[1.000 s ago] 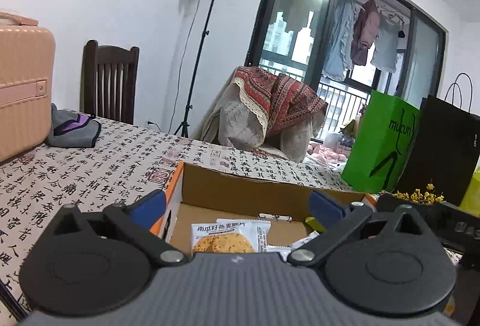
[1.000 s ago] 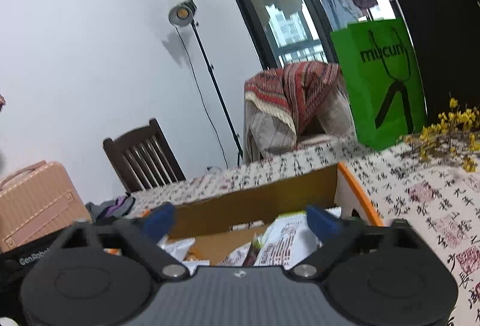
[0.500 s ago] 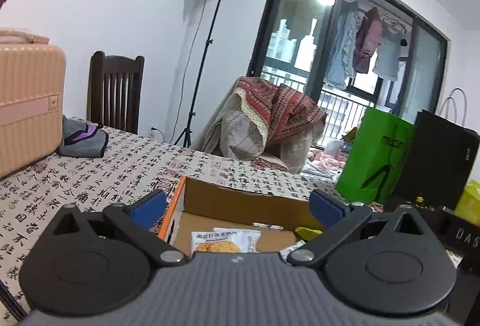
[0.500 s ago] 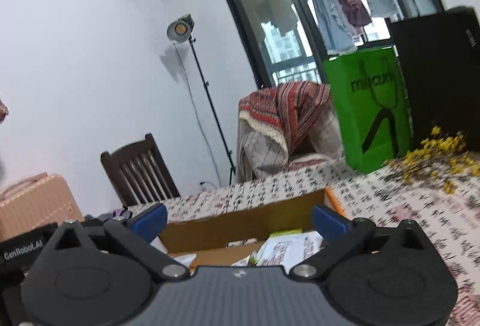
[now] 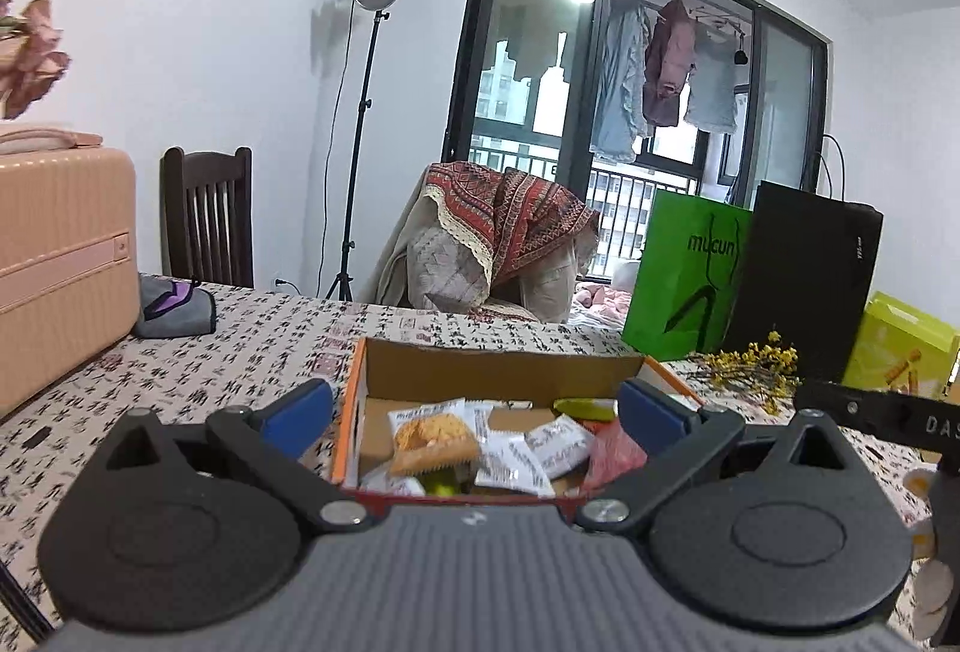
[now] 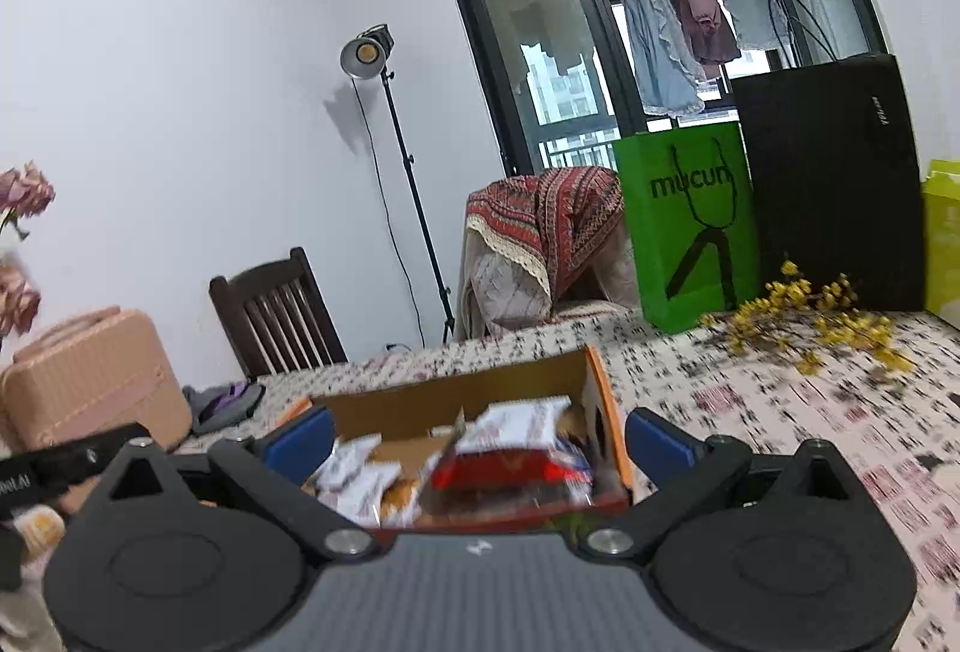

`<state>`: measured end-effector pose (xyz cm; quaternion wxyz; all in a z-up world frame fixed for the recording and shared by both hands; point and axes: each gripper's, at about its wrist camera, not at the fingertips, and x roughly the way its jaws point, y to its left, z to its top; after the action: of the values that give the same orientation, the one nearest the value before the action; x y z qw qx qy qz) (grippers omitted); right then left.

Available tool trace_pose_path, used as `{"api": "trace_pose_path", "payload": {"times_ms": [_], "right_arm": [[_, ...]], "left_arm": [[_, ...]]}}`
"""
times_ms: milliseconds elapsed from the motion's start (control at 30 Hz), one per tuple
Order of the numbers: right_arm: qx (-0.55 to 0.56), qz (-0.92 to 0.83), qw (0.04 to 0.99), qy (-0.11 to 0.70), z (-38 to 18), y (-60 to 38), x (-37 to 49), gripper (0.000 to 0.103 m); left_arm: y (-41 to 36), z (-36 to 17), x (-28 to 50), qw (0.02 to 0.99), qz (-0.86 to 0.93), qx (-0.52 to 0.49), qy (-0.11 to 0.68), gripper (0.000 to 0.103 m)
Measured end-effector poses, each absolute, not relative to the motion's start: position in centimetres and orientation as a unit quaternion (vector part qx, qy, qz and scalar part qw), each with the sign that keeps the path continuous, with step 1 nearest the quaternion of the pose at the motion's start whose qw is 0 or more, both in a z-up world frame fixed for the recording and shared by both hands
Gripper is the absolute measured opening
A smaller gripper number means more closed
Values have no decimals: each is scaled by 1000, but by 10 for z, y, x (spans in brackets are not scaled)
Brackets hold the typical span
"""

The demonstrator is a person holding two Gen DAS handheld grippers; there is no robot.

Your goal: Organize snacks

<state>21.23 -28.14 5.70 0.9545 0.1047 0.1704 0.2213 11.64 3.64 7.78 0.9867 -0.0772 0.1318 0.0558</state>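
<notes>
The left gripper (image 5: 474, 415) hangs with its blue-padded fingers (image 5: 297, 406) spread wide and nothing between them. Straight ahead of it, framed by the two fingers, sits an open cardboard box (image 5: 498, 370) with orange edges on a table covered by a calligraphy-print cloth (image 5: 240, 346). Inside the box lie loose snack packets: a biscuit packet (image 5: 435, 436) toward the left finger, two white sachets (image 5: 540, 451) in the middle, a pink-red packet (image 5: 615, 451) beside the right finger, and a yellow-green one (image 5: 585, 408) against the far wall.

The right gripper (image 6: 477, 439) is likewise spread apart and empty. The same box (image 6: 456, 400) lies directly in front of it between its fingers, with a red-and-white packet (image 6: 510, 463) nearest and white sachets (image 6: 354, 466) toward the left finger; this view is blurred.

Beyond the box, to the right of both tools, a green paper bag (image 5: 684, 274) and a black bag (image 5: 804, 280) stand upright side by side, with a sprig of yellow flowers (image 5: 756, 361) lying in front of them. Far left of the left gripper stand a peach suitcase (image 5: 60, 256) and, just beside it, a grey pouch (image 5: 177, 307). A dark wooden chair (image 5: 207, 214) stands past the table's far edge.
</notes>
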Motion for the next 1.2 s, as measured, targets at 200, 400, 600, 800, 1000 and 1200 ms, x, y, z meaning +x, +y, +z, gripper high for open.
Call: {"api": "trace_pose_path", "payload": {"times_ms": [200,400,600,800,1000,1200], "right_arm": [[81,224,954,181,42,-293,174,103],[60,226,954,186,28,-296,140,103],[52,221,954,195,13,-301,118,103],[48,220,951,211,-1,-307,106,103],[46,218,949,222,-9,-305,106,103],[44,220,948,225,-12,-303,107,103]], "left_arm": [[38,67,81,986,58,-76,138,103],[41,51,50,985,43,-80,150,103],[44,37,26,985,35,-77,150,103],[51,24,14,982,33,-93,160,103],[50,13,12,979,36,-92,176,103],[47,9,14,978,35,-90,184,103]]}}
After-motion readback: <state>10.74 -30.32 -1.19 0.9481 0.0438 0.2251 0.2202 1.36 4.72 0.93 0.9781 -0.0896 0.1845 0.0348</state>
